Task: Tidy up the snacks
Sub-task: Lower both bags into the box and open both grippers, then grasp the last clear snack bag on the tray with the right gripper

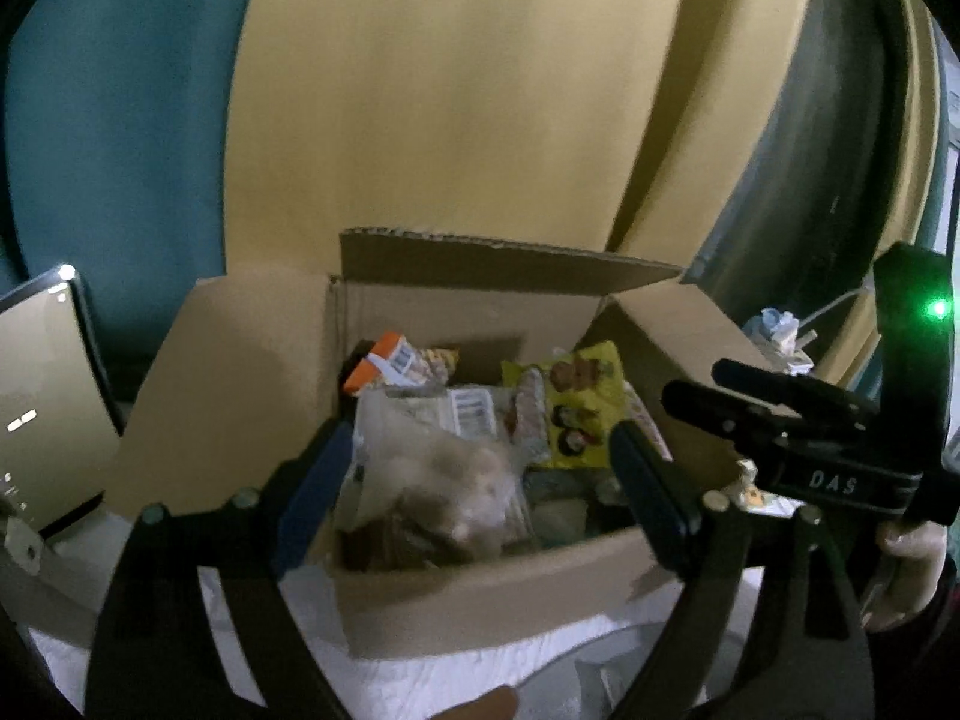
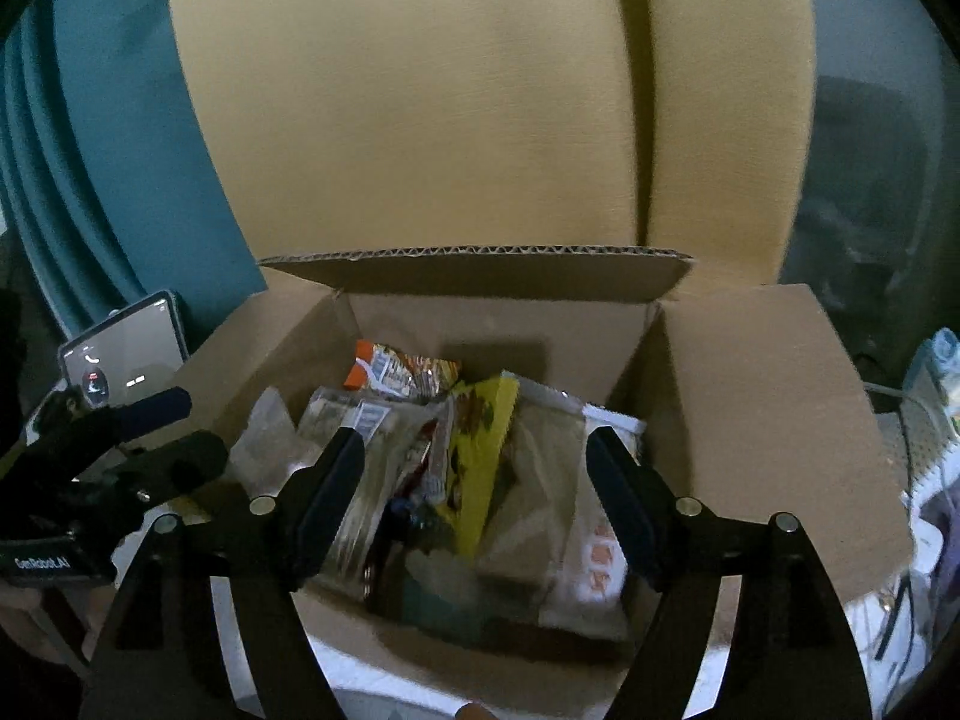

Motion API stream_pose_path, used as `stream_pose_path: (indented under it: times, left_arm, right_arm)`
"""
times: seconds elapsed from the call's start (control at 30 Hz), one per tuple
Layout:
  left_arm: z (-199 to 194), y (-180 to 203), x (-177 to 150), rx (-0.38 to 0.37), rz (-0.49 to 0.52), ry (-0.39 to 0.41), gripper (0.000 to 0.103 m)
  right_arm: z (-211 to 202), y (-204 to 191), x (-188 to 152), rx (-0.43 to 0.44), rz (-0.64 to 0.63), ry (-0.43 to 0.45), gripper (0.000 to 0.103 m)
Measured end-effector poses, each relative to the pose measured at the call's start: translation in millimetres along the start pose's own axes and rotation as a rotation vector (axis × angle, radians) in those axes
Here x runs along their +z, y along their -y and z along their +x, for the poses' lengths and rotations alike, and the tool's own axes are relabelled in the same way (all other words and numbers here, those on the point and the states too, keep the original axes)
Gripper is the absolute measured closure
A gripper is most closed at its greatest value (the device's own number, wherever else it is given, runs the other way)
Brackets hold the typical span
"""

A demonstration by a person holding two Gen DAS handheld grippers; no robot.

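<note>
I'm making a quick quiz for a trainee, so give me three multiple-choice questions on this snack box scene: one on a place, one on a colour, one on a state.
1. Where do the snack packets lie?
A. inside the cardboard box
B. on the phone
C. on the floor

2. What colour is the upright packet with cartoon faces?
A. blue
B. yellow
C. pink

3. How are the flaps of the box?
A. taped shut
B. folded in
C. open

Key: 1 A, the packets fill the inside of the box. 2 B, the packet with the faces is yellow in both views. 3 C, the flaps stand up and outward, and the contents show.
</note>
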State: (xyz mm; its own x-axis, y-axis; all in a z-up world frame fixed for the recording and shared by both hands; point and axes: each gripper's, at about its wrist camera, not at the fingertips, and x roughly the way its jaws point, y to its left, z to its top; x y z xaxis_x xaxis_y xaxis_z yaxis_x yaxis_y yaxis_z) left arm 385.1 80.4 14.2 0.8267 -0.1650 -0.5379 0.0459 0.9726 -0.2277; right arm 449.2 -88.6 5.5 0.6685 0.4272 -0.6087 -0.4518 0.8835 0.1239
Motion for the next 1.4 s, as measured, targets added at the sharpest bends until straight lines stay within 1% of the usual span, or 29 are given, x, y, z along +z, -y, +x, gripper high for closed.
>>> stream_pose_path:
  times: [0.2,0.33,0.47,0.67,0.77,1.0,1.07,1.13,1.2,1.37,1.4]
  left_arm:
    - [-33.5,3.7,-23.1,-0.028,-0.043,0.029,0.015]
    - [-49.3,8.6,-46.2,-0.028,-0.034,0.021,0.015]
    - [-57.7,10.9,-66.1,-0.027,-0.032,0.005,0.015]
    - [-62.5,6.8,-102.9,-0.030,-0.072,-0.040,0.015]
    - [-60.2,8.0,-121.4,-0.033,-0.075,-0.072,0.015]
    - [-58.5,6.4,-164.5,-0.037,-0.117,-0.140,0.015]
    - [-57.0,5.2,-173.7,-0.031,-0.126,-0.157,0.015]
    - [-56.1,3.1,-183.1,-0.020,-0.140,-0.175,0.015]
    - [-57.4,1.4,-191.4,-0.015,-0.147,-0.185,0.015]
    - [-62.8,-2.1,-202.1,0.006,-0.163,-0.185,0.015]
    - [-62.9,-2.9,-204.9,0.007,-0.168,-0.190,0.015]
  right_arm:
    - [-37.3,-2.3,-22.0,-0.027,-0.021,0.008,0.024]
    - [-52.0,-3.6,-45.6,-0.031,-0.024,-0.011,0.024]
    - [-56.1,-4.0,-71.6,-0.035,-0.008,-0.040,0.024]
    - [-47.9,-5.6,-110.8,-0.044,0.023,-0.107,0.024]
    - [-47.9,-8.4,-130.6,-0.041,0.028,-0.135,0.024]
    - [-41.6,-18.9,-170.0,-0.001,0.058,-0.207,0.024]
    - [-38.0,-23.3,-179.5,0.015,0.062,-0.218,0.024]
    - [-33.8,-27.1,-187.3,0.006,0.060,-0.225,0.024]
    - [-32.0,-31.2,-194.6,0.019,0.068,-0.229,0.024]
    - [-27.2,-39.3,-210.4,0.025,0.060,-0.254,0.024]
    - [-29.3,-42.0,-212.2,0.011,0.045,-0.240,0.027]
